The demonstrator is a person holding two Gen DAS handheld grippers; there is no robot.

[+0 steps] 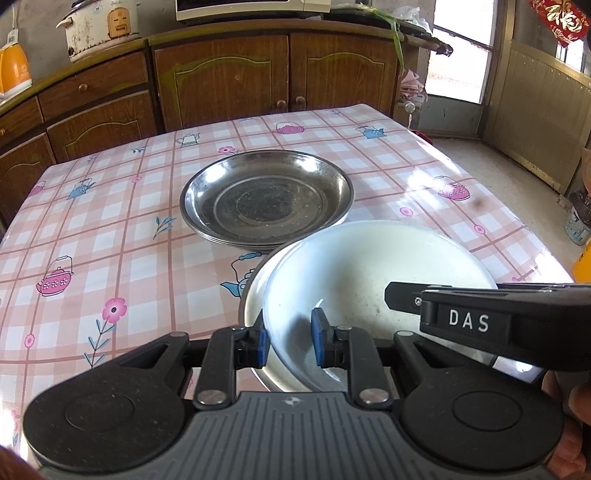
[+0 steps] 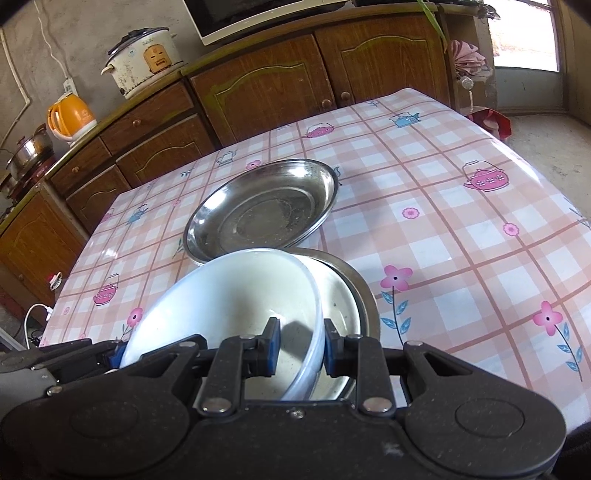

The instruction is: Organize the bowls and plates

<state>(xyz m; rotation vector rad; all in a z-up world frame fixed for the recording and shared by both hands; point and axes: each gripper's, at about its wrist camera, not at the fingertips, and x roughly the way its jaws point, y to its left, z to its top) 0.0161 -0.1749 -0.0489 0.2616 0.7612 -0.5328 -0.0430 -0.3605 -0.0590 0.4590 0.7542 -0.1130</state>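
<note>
Hidden behind the left gripper (image 1: 287, 332): the near rim of the white bowl (image 1: 369, 266) and most of the steel plate (image 1: 255, 295) under it. Cut off at the top edge: the microwave (image 1: 251, 7). Covered by the right gripper (image 2: 299, 341): the bowl's near side. Unclear from either view whether pads touch the bowl wall. Too stacked to count: steel plates (image 2: 266, 210) mid-table.
</note>
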